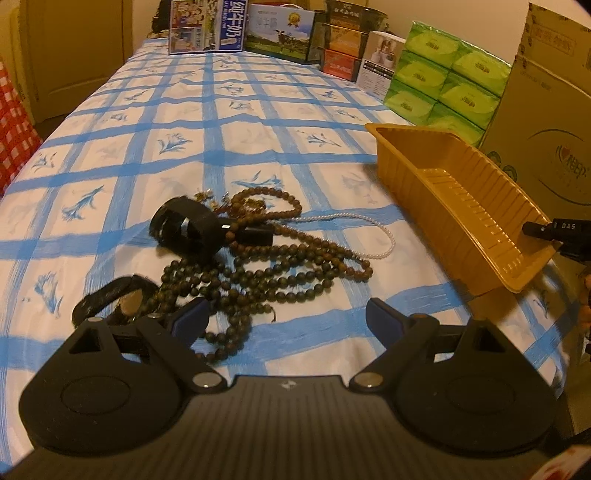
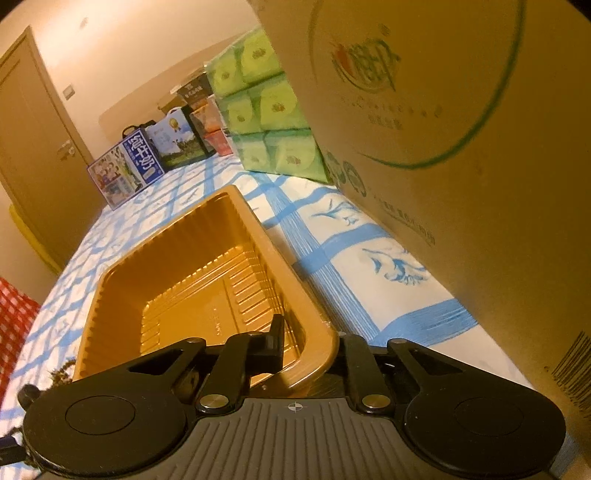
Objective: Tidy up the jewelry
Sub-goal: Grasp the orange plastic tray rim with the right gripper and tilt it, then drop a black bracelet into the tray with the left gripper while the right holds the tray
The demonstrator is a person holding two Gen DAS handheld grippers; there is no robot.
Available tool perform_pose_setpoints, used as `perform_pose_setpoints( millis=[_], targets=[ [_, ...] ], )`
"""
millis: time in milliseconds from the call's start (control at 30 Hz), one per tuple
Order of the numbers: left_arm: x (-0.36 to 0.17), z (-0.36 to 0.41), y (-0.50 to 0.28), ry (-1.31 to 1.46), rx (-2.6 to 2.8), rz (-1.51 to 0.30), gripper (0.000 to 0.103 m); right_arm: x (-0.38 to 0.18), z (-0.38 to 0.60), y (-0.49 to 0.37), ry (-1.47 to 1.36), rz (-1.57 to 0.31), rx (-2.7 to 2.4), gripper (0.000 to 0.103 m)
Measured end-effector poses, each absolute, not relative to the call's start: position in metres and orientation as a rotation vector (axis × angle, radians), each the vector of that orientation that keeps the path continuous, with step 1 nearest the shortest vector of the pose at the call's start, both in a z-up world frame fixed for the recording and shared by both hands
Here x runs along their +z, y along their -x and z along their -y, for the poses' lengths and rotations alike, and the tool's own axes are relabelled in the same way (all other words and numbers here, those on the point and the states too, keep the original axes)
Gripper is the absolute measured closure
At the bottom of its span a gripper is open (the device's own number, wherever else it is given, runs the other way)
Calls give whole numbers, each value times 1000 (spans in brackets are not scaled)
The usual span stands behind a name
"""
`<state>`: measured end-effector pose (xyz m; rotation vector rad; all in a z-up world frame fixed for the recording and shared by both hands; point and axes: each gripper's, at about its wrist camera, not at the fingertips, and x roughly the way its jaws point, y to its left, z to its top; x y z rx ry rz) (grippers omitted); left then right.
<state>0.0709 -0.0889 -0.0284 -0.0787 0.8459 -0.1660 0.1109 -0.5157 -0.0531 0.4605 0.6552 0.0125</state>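
Note:
A pile of jewelry lies on the blue-checked cloth: dark wooden bead strands (image 1: 258, 273), a white pearl necklace (image 1: 369, 236), a black bangle (image 1: 184, 229) and a black strap (image 1: 107, 299). My left gripper (image 1: 284, 321) is open and empty, just in front of the beads. A gold plastic tray (image 1: 461, 199) stands tilted at the right, empty. My right gripper (image 2: 310, 347) is shut on the near corner rim of the tray (image 2: 177, 295). Its tip shows in the left wrist view (image 1: 546, 229).
A large cardboard box (image 2: 461, 129) stands close on the right of the tray. Green tissue packs (image 1: 439, 77) and several boxed goods (image 1: 280, 33) line the far end. A red checked cloth (image 1: 14, 136) hangs at the left edge.

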Motion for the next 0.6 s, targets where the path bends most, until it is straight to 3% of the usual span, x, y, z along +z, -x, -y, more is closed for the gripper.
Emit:
perform_pose_setpoints(
  millis=[600],
  targets=[
    [-21,38,-37,60,-156,-797,21,15,377,-46,-171,-526,-79,94]
  ],
)
